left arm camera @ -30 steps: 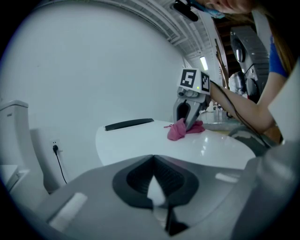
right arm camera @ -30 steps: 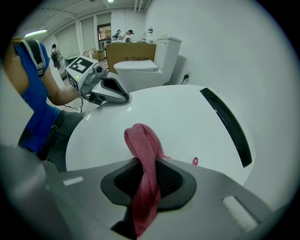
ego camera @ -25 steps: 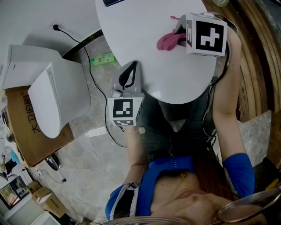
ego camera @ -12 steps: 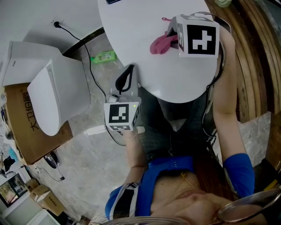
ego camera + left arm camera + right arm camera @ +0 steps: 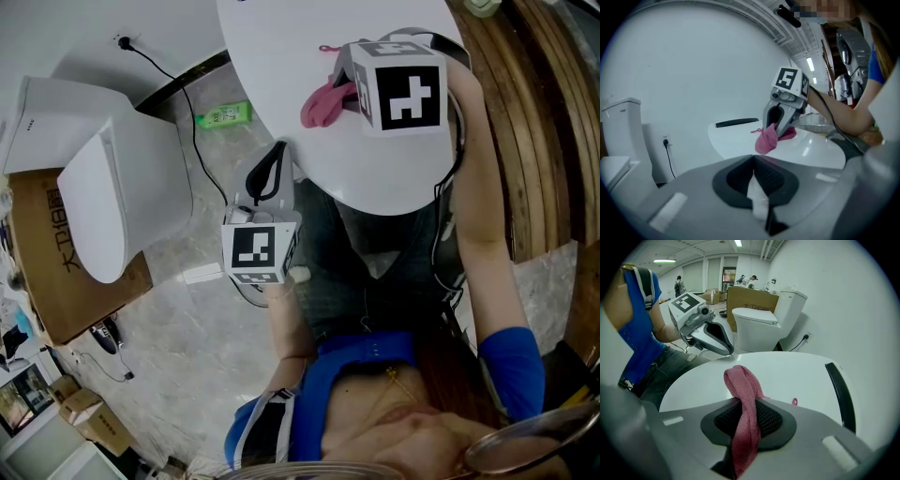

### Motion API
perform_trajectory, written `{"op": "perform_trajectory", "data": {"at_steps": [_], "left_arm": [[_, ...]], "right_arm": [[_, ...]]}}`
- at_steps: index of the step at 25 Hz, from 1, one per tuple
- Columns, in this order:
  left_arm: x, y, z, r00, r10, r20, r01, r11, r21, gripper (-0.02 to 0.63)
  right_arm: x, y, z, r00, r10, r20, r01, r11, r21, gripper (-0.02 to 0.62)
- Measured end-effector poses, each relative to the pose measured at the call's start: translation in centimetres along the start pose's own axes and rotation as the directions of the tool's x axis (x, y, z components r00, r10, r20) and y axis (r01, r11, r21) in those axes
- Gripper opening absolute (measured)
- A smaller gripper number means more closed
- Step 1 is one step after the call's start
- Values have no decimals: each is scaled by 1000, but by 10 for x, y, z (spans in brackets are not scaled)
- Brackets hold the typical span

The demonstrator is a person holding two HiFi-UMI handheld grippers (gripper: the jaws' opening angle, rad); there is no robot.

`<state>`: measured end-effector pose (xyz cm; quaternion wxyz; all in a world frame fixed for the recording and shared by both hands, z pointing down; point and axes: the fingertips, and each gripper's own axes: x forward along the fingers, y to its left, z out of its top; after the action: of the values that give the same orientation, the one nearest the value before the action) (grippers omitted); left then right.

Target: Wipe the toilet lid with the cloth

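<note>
The white toilet (image 5: 112, 192) stands on the floor at the left with its lid (image 5: 89, 211) down; it also shows beyond the table as the toilet (image 5: 757, 319). A pink cloth (image 5: 322, 101) hangs over the white round table (image 5: 281, 56), with my right gripper (image 5: 343, 89) shut on it. Along the right gripper's jaws (image 5: 743, 401) the cloth (image 5: 743, 394) is pinched between them and droops on both sides. My left gripper (image 5: 282, 146) hovers at the table's near-left edge, jaws together with nothing in them. From it I see the right gripper (image 5: 775, 132) and the cloth (image 5: 766, 140).
A cardboard box (image 5: 52, 272) sits under and beside the toilet. A green bottle (image 5: 223, 114) and a black cable (image 5: 192, 150) lie on the floor between toilet and table. A black bar-shaped object (image 5: 841, 390) rests on the table. Wooden steps (image 5: 534, 122) run along the right.
The right gripper has carried the pink cloth leftward across the table, toward the toilet side. The left gripper has stayed almost in place.
</note>
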<state>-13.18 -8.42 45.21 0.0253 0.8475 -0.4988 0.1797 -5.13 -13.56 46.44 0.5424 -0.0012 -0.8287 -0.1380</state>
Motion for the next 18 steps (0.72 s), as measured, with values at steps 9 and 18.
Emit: {"op": "perform_trajectory", "data": {"at_steps": [9,18], "left_arm": [[-6,1,-4,1000,3,-6,-3,1000,-8,2],[-13,4,-5,1000,9,-11,-10,1000,-12,2]], "right_arm": [[10,4,25,999,-10,35,13,998,-69,78],[17,7,46,997,-19,69,27,993,-119,78]]}}
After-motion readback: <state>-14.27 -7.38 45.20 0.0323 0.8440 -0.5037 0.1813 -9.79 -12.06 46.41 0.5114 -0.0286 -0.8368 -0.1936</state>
